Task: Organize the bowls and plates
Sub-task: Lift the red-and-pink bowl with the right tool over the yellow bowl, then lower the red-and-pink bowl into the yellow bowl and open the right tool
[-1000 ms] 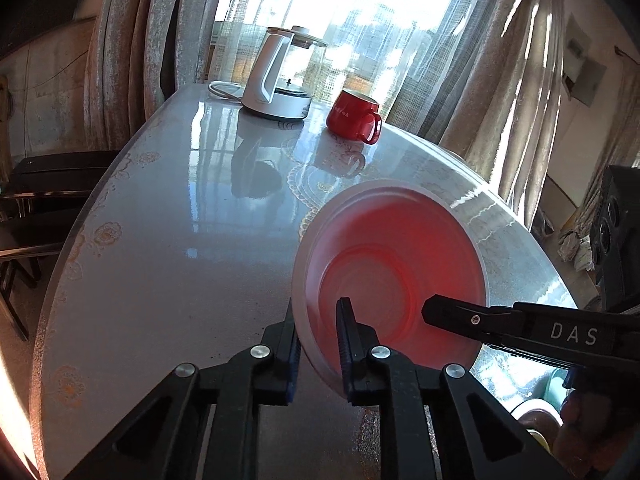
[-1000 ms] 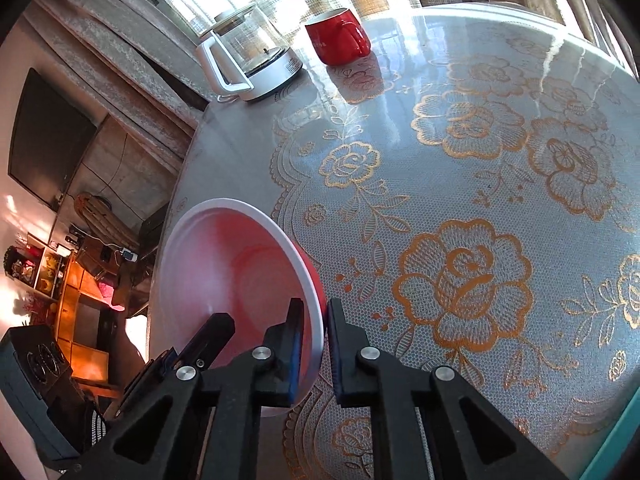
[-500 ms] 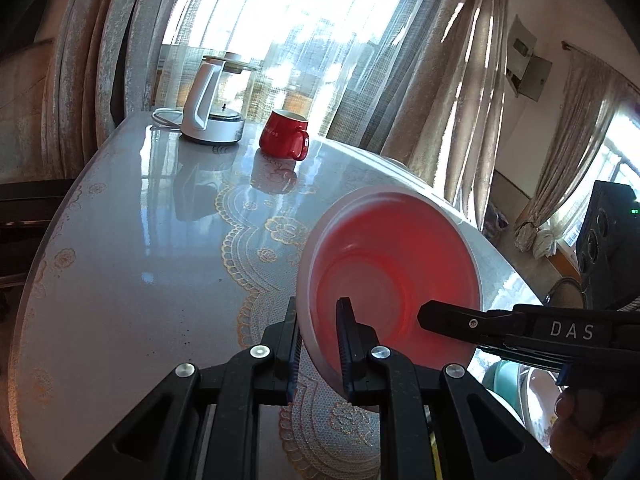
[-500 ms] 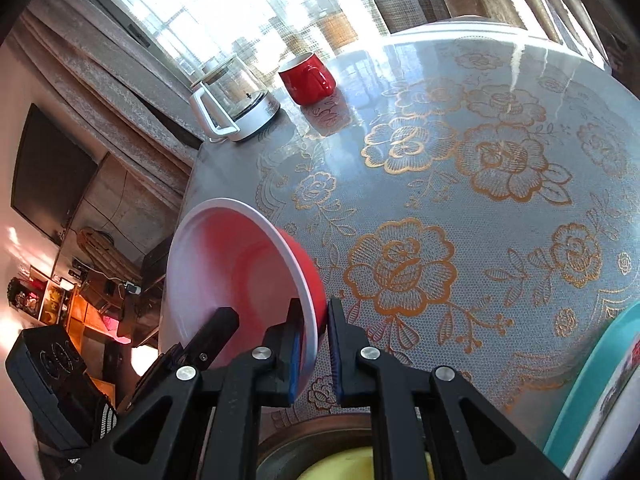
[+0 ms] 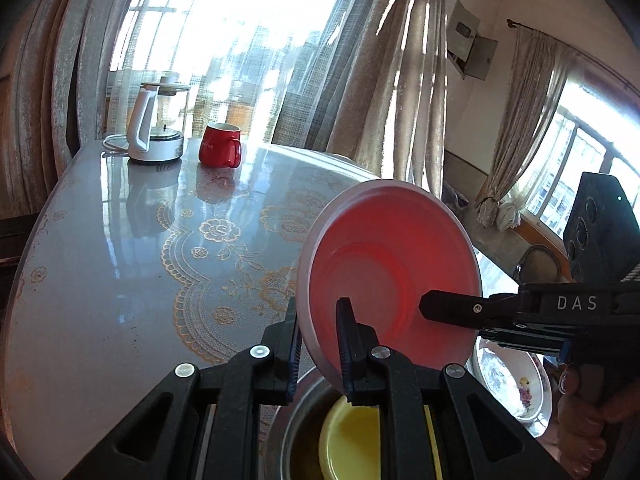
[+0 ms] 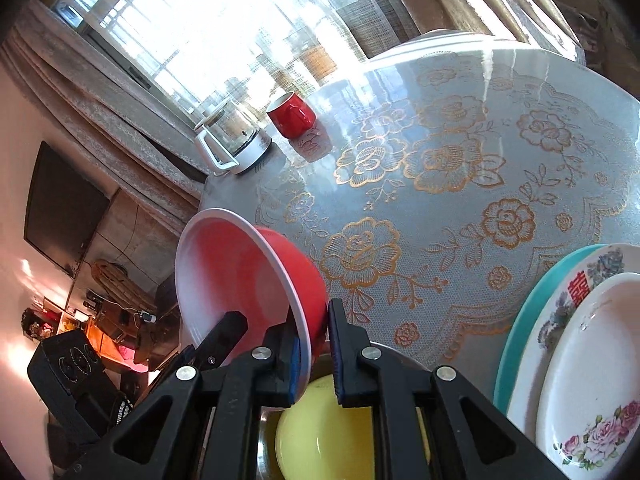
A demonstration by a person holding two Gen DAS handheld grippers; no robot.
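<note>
A red bowl with a white rim (image 5: 390,276) is held tilted in the air by both grippers. My left gripper (image 5: 318,344) is shut on its near rim. My right gripper (image 6: 314,344) is shut on the opposite rim of the red bowl (image 6: 240,276); it shows in the left wrist view (image 5: 448,306) as a black arm from the right. Below the red bowl a yellow bowl (image 5: 352,436) sits inside a metal bowl (image 5: 296,408); the yellow bowl also shows in the right wrist view (image 6: 328,428).
A stack of floral plates over a teal plate (image 6: 576,344) stands to the right. A floral bowl (image 5: 516,384) sits right of the metal bowl. A red mug (image 5: 219,146) and a white kettle (image 5: 156,124) stand at the table's far side. The table edge (image 5: 24,264) curves left.
Both grippers have carried the red bowl back towards the near side of the table, so it now hangs over the metal bowl with the yellow bowl in it. The plate stack has come into view.
</note>
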